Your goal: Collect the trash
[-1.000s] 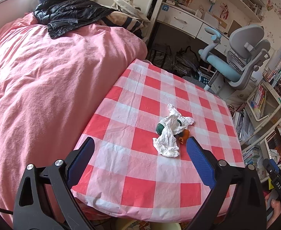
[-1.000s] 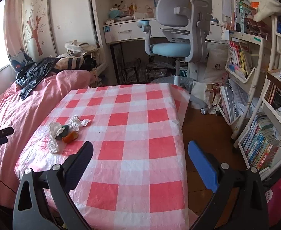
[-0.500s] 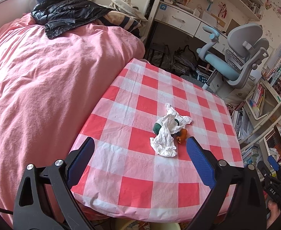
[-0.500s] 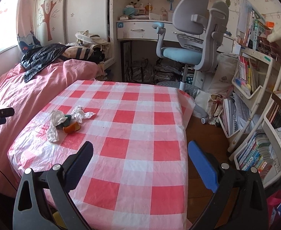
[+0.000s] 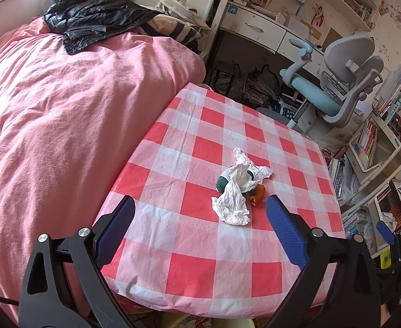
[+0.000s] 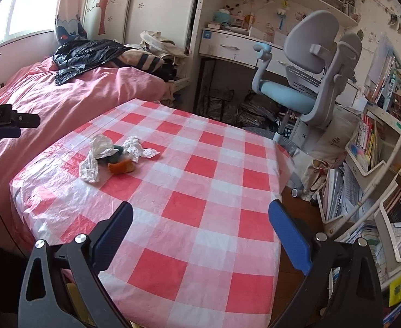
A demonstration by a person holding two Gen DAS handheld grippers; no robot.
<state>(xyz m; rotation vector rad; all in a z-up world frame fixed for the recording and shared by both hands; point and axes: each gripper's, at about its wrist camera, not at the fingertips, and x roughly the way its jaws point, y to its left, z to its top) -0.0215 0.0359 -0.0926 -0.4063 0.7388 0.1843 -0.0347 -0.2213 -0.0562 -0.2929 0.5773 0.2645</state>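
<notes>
Table, covered with a red-and-white checked plastic cloth (image 5: 189, 251): stands just beside a bed with a rumpled pink cover (image 5: 64, 114).

Trash, one small heap on the cloth, toward the bed side:
- crumpled white tissue, long piece (image 5: 232, 201), nearest the left gripper;
- crumpled white tissue, second piece (image 5: 251, 170), touching the first;
- dark green rounded scrap (image 5: 222, 183), partly under the tissues;
- small orange scrap (image 5: 258, 194), just beside the tissues on the side away from the bed.
What the green and orange scraps are cannot be told.

Left gripper (image 5: 200, 220), black frame with blue pads: jaws spread wide, holding nothing, hovering over the near part of the table with the heap between and beyond its fingers.

Right gripper (image 6: 200, 222), same make: jaws spread wide, empty, above the table's near edge, well apart from the heap, which lies to its left.

Room items: black shiny jacket (image 5: 96, 17) on the bed's far end; grey office chair with a light blue seat (image 6: 307, 82) at a white desk (image 6: 236, 46); white bookshelves holding books (image 6: 375, 147) to the right.
</notes>
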